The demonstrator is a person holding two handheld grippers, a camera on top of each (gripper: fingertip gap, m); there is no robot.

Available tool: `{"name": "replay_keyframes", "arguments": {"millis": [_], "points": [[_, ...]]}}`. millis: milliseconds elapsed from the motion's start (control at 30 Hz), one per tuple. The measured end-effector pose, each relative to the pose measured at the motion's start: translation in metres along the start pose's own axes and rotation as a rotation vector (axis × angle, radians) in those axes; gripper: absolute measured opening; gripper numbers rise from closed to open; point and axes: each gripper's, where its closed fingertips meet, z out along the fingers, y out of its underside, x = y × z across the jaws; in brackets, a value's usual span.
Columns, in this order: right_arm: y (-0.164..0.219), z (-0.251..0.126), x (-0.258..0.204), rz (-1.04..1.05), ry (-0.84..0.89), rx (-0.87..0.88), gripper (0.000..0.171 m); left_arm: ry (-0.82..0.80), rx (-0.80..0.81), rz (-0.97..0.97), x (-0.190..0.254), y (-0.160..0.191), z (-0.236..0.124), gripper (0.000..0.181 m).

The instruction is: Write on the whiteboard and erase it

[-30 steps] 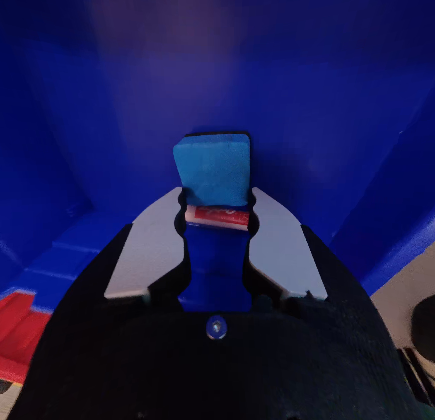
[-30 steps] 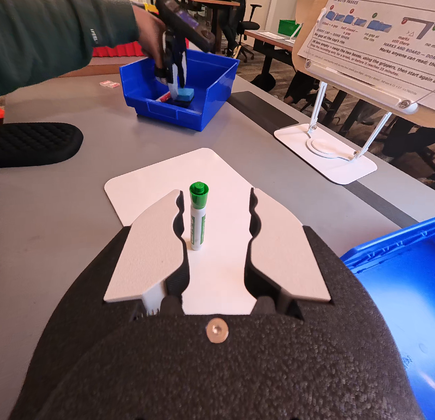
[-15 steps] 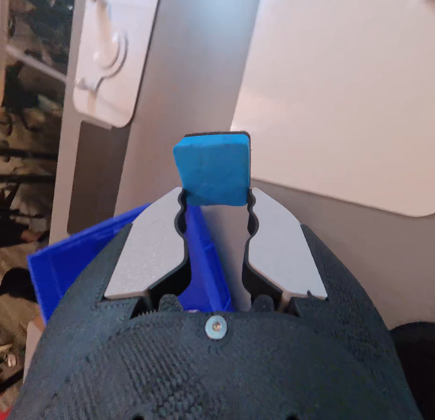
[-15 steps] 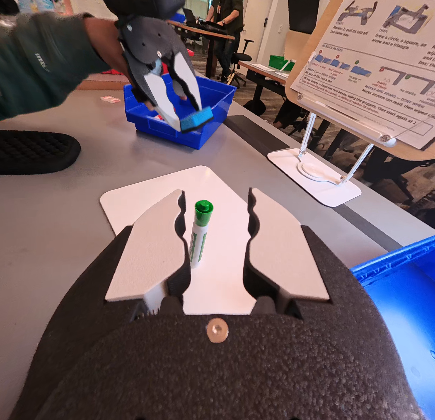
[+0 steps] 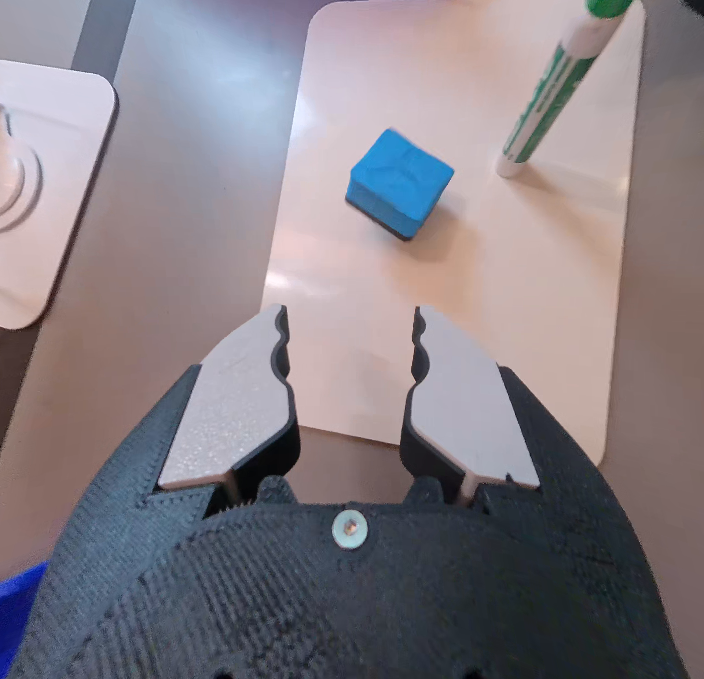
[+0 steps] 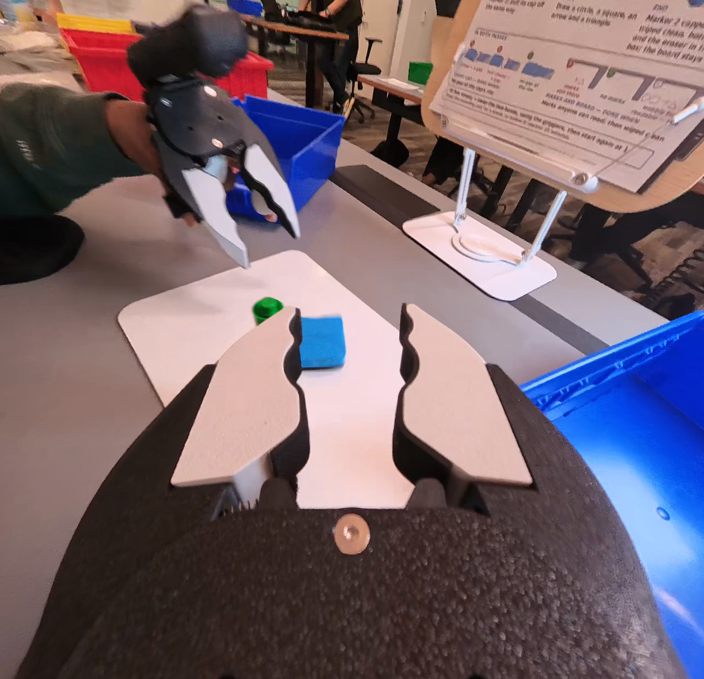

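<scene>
A blue eraser (image 5: 400, 183) with a black underside lies on the white whiteboard (image 5: 457, 318), apart from both grippers. My left gripper (image 5: 350, 310) is open and empty, raised above the board's near part. A green marker (image 5: 544, 89) with its cap on stands upright on the board, right of the eraser. In the right wrist view, my right gripper (image 6: 348, 310) is open and empty over the whiteboard (image 6: 183, 325). The eraser (image 6: 322, 343) shows between its fingers, and the marker's cap (image 6: 266, 308) peeks out behind its left finger. The left gripper (image 6: 268, 245) hovers beyond.
A blue bin (image 6: 304, 139) stands at the far side of the grey table and another blue bin (image 6: 628, 413) at the near right. A document stand with a white base (image 6: 484, 257) is to the right. A black pad (image 6: 34, 245) lies left. Red bins (image 6: 106, 59) and people are behind.
My left gripper lifted the eraser out of the far blue bin, carried it to the whiteboard and let it go. It is now open. My right gripper shifted slightly; the marker sits behind its left finger.
</scene>
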Motion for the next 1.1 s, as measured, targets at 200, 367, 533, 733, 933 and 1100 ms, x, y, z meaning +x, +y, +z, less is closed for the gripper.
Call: {"name": "replay_keyframes", "arguments": {"millis": [200,367,533,733,933,1100], "points": [[0.039,0.028,0.019,0.096,-0.096,-0.230,0.048,0.044,0.109,-0.077,0.034,0.014,-0.017,0.058],[0.079,0.058,0.014,0.059,-0.103,-0.437,0.047,0.081,0.193,-0.152,0.066,0.021,-0.028,0.056],[0.100,0.074,0.006,0.102,-0.146,-0.501,0.047,0.102,0.266,-0.190,0.086,0.028,-0.037,0.052],[0.098,0.089,-0.011,0.192,-0.261,-0.526,0.048,0.127,0.285,-0.233,0.083,0.037,-0.035,0.051],[0.104,0.099,-0.022,0.222,-0.367,-0.672,0.067,0.131,0.282,-0.237,0.082,0.042,-0.034,0.051],[0.113,0.106,-0.024,0.163,-0.396,-0.803,0.069,0.123,0.278,-0.239,0.080,0.045,-0.034,0.051]]}}
